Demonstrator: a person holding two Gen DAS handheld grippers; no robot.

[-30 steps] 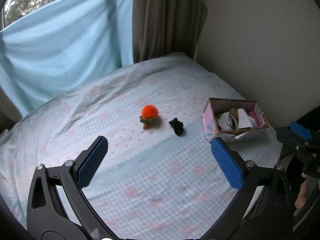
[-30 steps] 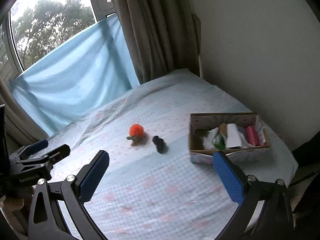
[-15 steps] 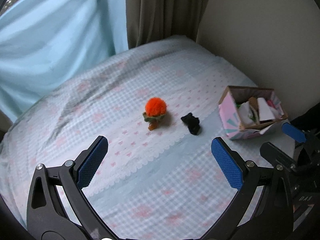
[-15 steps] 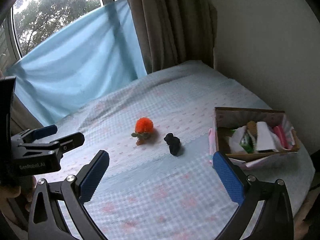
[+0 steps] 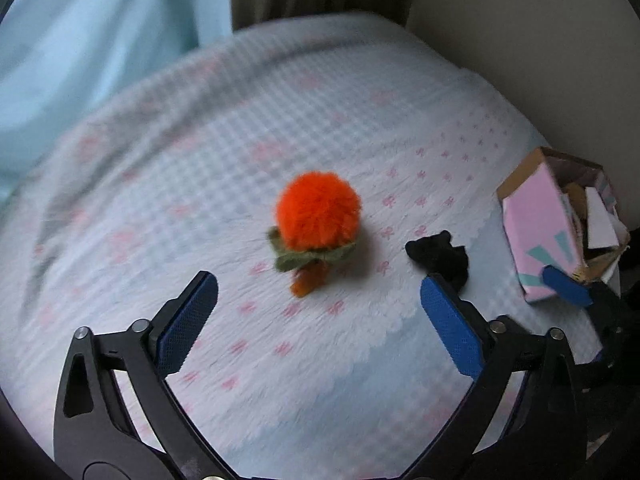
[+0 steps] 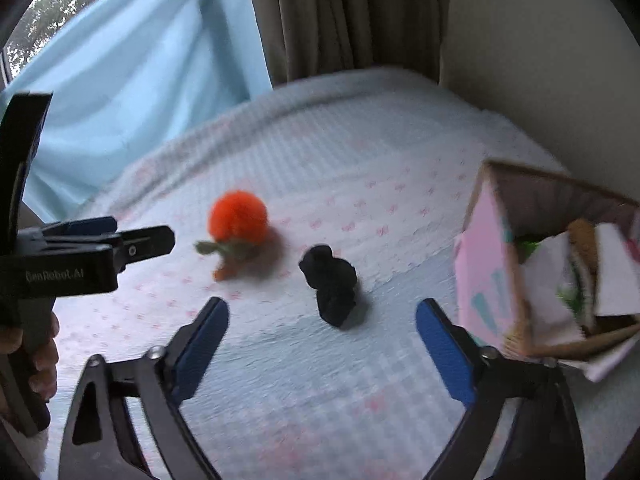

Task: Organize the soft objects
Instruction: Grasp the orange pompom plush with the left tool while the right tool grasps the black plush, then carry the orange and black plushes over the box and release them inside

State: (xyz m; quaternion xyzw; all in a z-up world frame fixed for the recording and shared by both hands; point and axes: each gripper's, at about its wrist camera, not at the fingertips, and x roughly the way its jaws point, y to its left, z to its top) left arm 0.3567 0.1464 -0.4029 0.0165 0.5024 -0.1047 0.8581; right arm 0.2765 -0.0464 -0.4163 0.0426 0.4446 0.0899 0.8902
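An orange fluffy toy with a green collar (image 5: 316, 220) lies mid-bed; it also shows in the right wrist view (image 6: 237, 222). A small black soft object (image 5: 438, 254) lies to its right, also seen in the right wrist view (image 6: 332, 286). My left gripper (image 5: 318, 320) is open and empty, just short of the orange toy. My right gripper (image 6: 322, 334) is open and empty, just short of the black object. The left gripper's side shows in the right wrist view (image 6: 120, 244).
A pink cardboard box (image 5: 536, 232) holding several items stands at the bed's right edge, close to the right gripper's right finger (image 6: 496, 272). The checked bedsheet (image 5: 200, 160) covers the bed. A wall, brown curtain (image 6: 344, 12) and blue drape lie behind.
Both grippers have moved forward and down toward the bed. The orange toy and black object appear larger and nearer. Both stay open.
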